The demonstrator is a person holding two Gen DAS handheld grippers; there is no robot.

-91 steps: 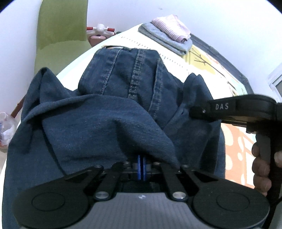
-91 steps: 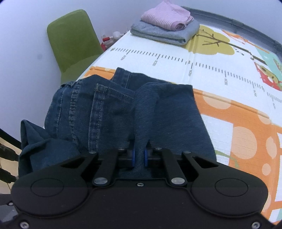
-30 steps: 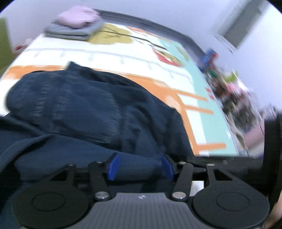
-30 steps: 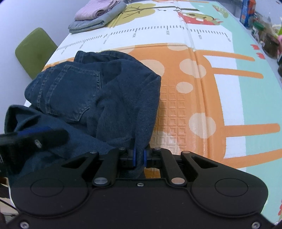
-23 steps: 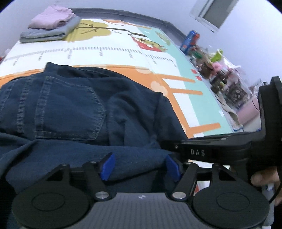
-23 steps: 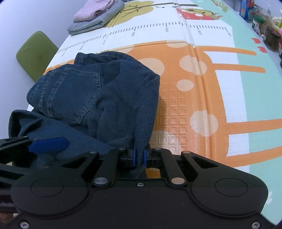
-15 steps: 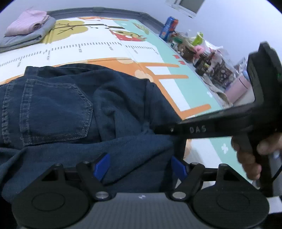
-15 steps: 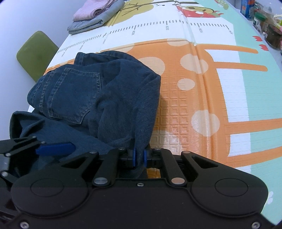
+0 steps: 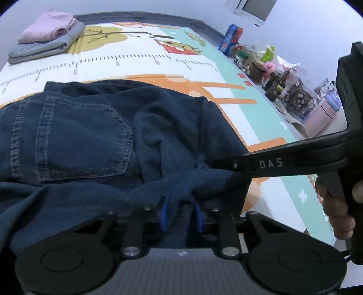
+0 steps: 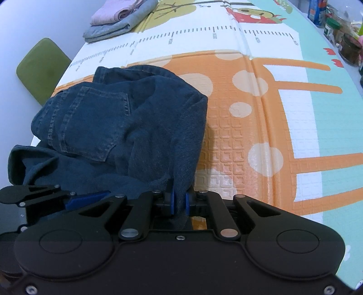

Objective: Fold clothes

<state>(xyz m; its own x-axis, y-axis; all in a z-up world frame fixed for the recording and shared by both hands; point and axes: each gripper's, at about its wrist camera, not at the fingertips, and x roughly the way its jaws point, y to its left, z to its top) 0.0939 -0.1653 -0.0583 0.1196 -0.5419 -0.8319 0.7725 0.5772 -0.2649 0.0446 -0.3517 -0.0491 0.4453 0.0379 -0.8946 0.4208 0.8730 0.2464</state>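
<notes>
Jeans (image 10: 127, 127): bunched in a heap on the left part of the mat (image 10: 261, 127); back pocket (image 9: 81, 140) up; near edge lifted off the mat by both tongs.
Left tongs (image 9: 180, 214): nearly clenched, a thick fold of denim between the blue pads; grasping the jeans at the near edge, left of the right tongs.
Right tongs (image 10: 178, 202): clenched on a thin hem of the jeans, at their near right corner, just above the mat.
Hand (image 9: 335, 213): on the handle of the right tongs, right of the jeans.
Finished pile (image 10: 118, 18): pink and grey clothes, folded and stacked, at the far left corner of the mat, well apart from the jeans.
Mat right of the jeans: bare orange and white field.
Jars and bottles (image 9: 279, 79): along the far right edge of the mat, well apart from the jeans.
Step in hand: probably holding one edge of the jeans with both tongs, to spread or to carry it over; which of the two cannot be told.
Next move calls for: both grips kept firm, the two tongs moved together so that the edge stays straight; heavy denim likely to drag and to wrinkle under itself.
</notes>
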